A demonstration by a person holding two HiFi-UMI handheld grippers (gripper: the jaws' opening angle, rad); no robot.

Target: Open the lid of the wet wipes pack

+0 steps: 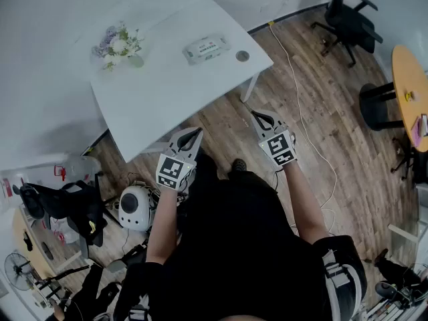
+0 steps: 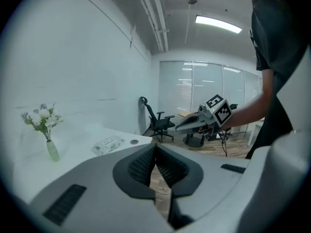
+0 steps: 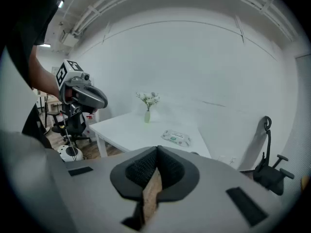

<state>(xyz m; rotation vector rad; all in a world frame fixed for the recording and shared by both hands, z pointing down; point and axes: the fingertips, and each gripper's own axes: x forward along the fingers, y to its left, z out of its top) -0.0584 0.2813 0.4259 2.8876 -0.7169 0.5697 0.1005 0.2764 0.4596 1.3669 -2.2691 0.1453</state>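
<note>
Fingers (image 2: 141, 166) of the left gripper (image 1: 192, 136) are clenched empty, likewise the right gripper (image 1: 260, 118). Both hover short of the white surface (image 1: 167, 99), where a flower vase (image 1: 119, 45) stands left of the wet wipes pack (image 1: 206, 48), well apart.

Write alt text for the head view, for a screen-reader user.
Seen from above, a person standing on a wood floor holds the left gripper and the right gripper, both shut and empty, short of a white table. A wet wipes pack and a flower vase sit untouched at its far side.
</note>
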